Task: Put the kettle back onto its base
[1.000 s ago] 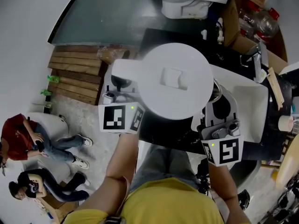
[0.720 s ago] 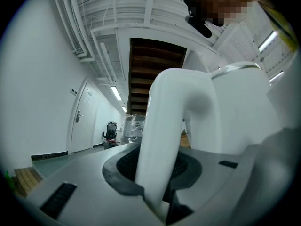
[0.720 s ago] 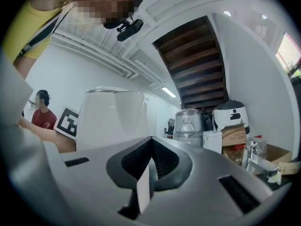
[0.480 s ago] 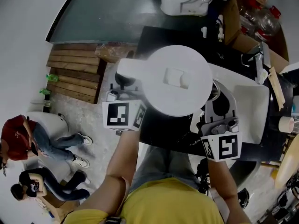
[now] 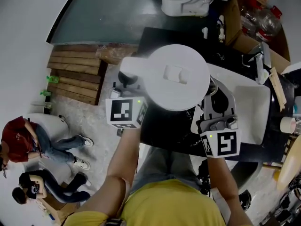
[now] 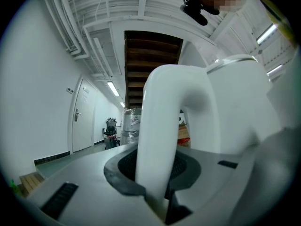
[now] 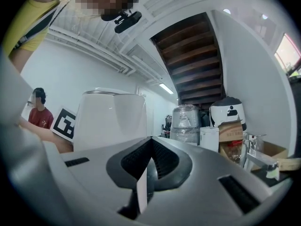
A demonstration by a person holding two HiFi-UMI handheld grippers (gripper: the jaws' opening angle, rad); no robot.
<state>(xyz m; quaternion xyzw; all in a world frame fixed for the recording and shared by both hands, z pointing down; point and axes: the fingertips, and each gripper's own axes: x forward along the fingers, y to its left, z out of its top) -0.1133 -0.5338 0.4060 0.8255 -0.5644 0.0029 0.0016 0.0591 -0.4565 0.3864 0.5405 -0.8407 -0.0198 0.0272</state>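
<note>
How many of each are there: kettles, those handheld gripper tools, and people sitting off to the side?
kettle: 1
grippers: 2 (left gripper, right gripper)
seated people: 2 (red-shirted person, dark-shirted person)
Total: 5

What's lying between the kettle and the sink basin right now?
The right tool, jaws together, sits between the kettle and the white sink basin. The head view shows it.

One white kettle sits between two tools, the left gripper and the right gripper. Left of the kettle: one wooden pallet, two seated people.
</note>
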